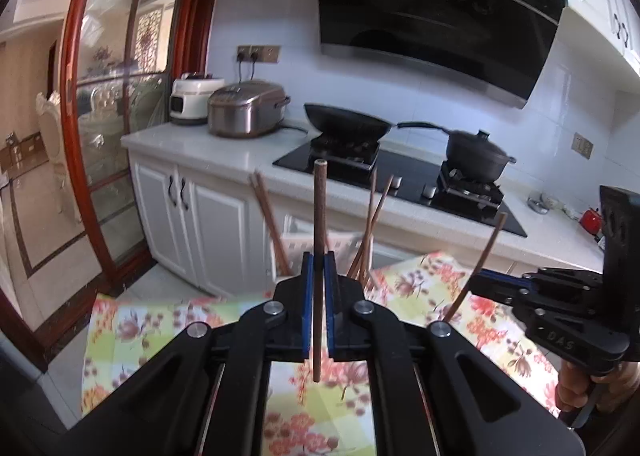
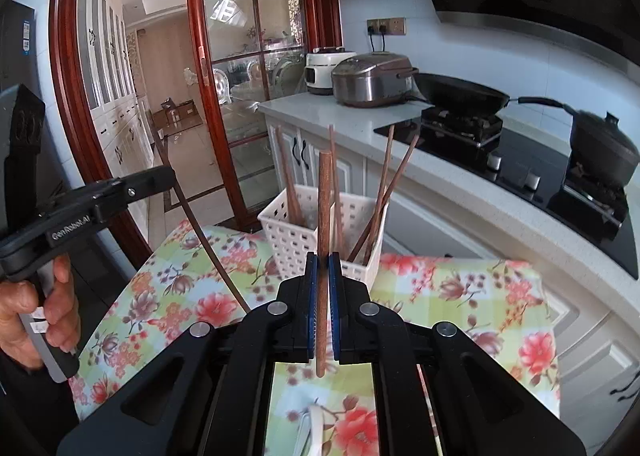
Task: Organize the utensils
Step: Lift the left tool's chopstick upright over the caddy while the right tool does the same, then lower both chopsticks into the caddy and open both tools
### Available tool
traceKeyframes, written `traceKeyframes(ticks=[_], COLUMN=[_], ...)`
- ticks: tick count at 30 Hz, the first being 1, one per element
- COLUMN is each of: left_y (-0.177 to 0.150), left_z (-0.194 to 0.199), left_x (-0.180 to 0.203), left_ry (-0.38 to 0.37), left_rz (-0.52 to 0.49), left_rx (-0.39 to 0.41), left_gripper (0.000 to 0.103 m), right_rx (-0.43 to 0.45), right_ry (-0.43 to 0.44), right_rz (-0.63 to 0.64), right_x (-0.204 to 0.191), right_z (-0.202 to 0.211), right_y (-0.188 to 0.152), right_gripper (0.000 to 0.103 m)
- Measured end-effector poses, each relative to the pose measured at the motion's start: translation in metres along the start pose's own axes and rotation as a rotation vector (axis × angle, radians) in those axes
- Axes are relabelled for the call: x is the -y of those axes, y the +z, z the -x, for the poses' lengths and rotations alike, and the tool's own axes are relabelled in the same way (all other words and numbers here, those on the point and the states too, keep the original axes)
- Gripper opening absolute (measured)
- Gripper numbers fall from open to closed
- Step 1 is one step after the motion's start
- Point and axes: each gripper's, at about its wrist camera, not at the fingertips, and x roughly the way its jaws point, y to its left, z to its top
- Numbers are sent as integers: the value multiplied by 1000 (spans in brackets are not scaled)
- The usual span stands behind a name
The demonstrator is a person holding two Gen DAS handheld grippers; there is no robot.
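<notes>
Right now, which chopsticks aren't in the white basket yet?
Two: the chopstick clamped upright in the left gripper, and the chopstick clamped in the right gripper. The others stand leaning inside the white basket.

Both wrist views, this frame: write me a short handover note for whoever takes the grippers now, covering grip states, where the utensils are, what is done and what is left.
Left gripper: shut on a chopstick, held upright above the floral tablecloth.
Right gripper: shut on a second chopstick, also upright.
White basket: on the tablecloth just ahead of both grippers, already holding several chopsticks leaning against its walls.
Done: some chopsticks are in the basket; two more are picked up.
Left: drop both held chopsticks into the basket. A white object shows at the bottom edge of the right wrist view; cannot tell what it is.
</notes>
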Motion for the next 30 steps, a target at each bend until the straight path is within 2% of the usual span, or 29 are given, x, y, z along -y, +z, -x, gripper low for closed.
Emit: traceKeyframes(ticks=[8,13,19,25,30], left_y=[52,78,104,113,104], left_z=[-1,-7,-24,-54,-82], left_x=[15,19,14,6,-6], left_ry=[-21,-10,11,31,38], left_rz=[-39,-54,-33,-21,16], left_rx=[49,73,93,74,49], left_gripper=[5,5,5,5,5], right_rx=[44,83,112,116,88], right_ry=[-23,-44,-49,-57,-60], right_rz=[5,3,-21,-27,-49], right_x=[14,21,27,29,34], right_z=[-1,-4,-14,-31,-50], right_y=[49,81,104,116,111], right_gripper=[6,6,6,6,6])
